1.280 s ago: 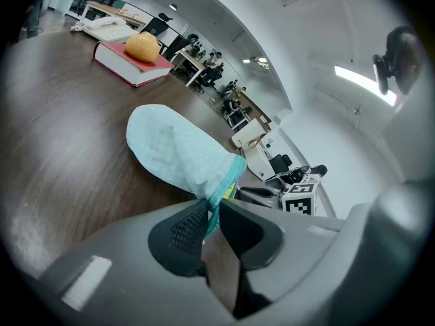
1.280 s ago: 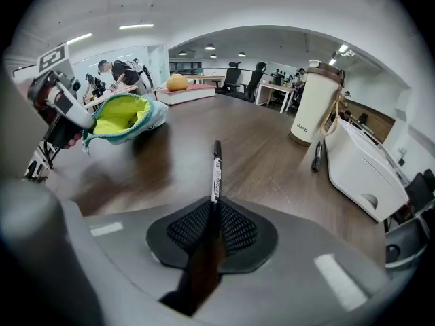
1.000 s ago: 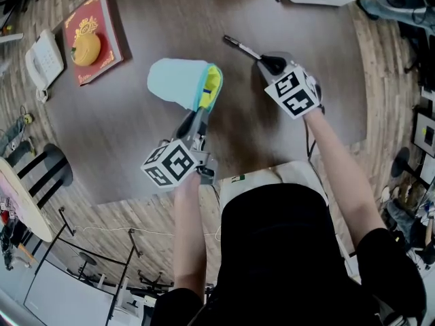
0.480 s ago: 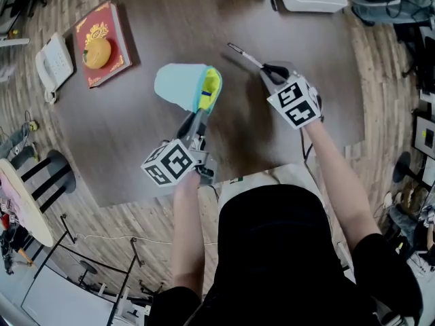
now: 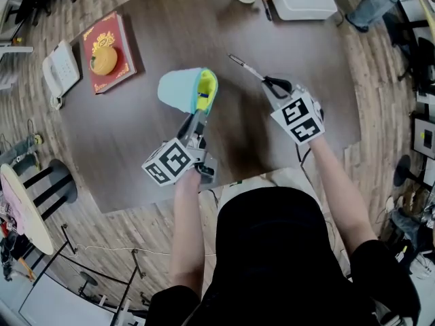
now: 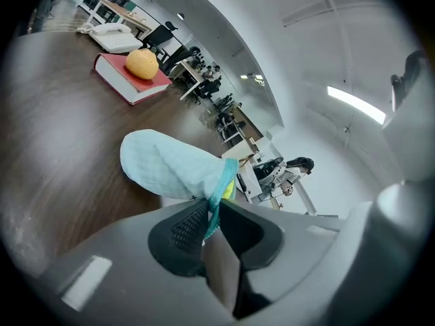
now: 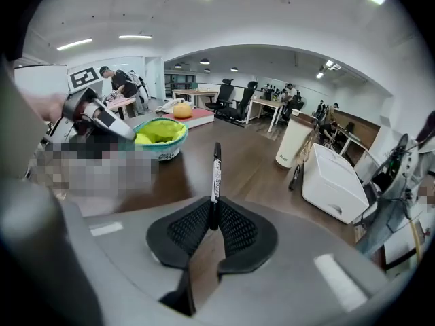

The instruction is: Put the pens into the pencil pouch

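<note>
Up comes the right gripper [image 5: 275,83] from a second ago, and the pen [image 5: 248,68] rises with it, clear of the dark wood-grain table [image 5: 136,155]. Its ribbed black pads are clamped narrow on the pen's lower end. The pen is slim and straight, with a white printed barrel and a black tip that juts forward out of the jaws. The left gripper [image 5: 198,122] has lifted a touch too, pinching the teal-banded rim of the pencil pouch [image 5: 182,89] between nearly closed pads. The pouch is soft, quilted pale-blue fabric, rounded like a mitt, with a bright yellow-green lining. Its mouth gapes toward the pen, which hangs just beside it to the right. Whether its closed end touches the table, I can't tell.
</note>
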Tool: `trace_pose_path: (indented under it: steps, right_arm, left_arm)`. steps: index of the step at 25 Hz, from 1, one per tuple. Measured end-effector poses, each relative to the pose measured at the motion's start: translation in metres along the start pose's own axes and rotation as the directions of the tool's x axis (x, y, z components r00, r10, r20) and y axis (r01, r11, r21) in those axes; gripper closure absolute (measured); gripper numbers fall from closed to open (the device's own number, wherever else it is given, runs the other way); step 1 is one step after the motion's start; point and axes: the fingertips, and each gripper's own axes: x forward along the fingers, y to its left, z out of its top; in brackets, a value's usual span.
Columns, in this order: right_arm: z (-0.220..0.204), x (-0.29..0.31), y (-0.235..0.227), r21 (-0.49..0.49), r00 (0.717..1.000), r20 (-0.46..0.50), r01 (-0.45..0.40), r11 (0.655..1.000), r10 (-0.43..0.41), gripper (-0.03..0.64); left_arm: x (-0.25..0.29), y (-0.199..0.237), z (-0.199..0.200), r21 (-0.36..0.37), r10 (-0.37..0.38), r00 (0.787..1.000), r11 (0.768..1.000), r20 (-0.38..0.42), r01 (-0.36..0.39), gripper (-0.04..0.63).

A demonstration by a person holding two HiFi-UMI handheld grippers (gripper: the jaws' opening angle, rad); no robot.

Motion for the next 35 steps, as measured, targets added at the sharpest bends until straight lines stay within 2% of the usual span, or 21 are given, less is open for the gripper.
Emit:
trace_pose_path:
  steps: [9,17,35]
  right_arm:
    - [0.022,-0.023,0.022,-0.045,0.999,0.036,-0.014,0.999,0.016,0.571]
    - [0.039,-0.034,0.047,-0.076,0.997,0.057,-0.040,0.996,0.045,0.571]
    - [0.039,-0.030,0.086,-0.109,0.995,0.028,-0.093,0.990,0.096,0.571]
  left_arm:
    - [0.001,-0.003,0.007,-0.044,-0.021,0.999,0.999,0.037,0.022,0.549]
    - [-0.001,-0.003,0.010,-0.050,-0.031,0.999,0.998,0.041,0.033,0.549]
    - [-0.004,0.001,0.001,-0.057,-0.054,0.998,0.997,0.023,0.055,0.548]
